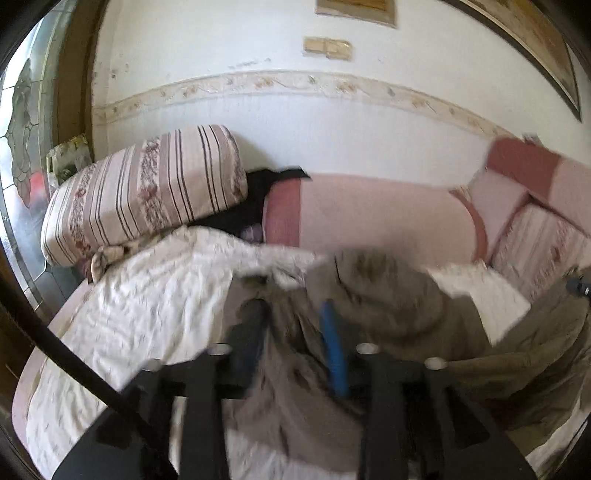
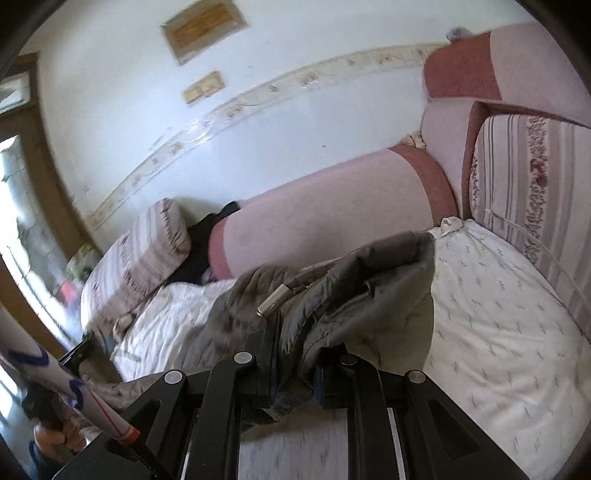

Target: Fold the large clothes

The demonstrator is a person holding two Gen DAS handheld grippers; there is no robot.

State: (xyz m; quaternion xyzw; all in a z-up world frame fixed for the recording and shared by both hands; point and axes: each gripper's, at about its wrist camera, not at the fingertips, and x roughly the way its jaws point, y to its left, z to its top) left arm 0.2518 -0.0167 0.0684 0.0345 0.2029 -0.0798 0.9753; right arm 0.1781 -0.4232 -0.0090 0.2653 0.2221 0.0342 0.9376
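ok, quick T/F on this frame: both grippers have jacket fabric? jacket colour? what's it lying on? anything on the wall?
1. The right gripper has jacket fabric between its fingers. True.
2. The jacket is bright red. False: it is grey-olive.
3. The jacket lies on a white printed sheet over the sofa seat. True.
4. The left gripper is clear of the jacket. False: fabric runs between its fingers, though the blur hides whether they are clamped.
5. The wall is bare. False: it carries a patterned border strip and a framed picture.
6. A striped cushion lies on the sofa. True.
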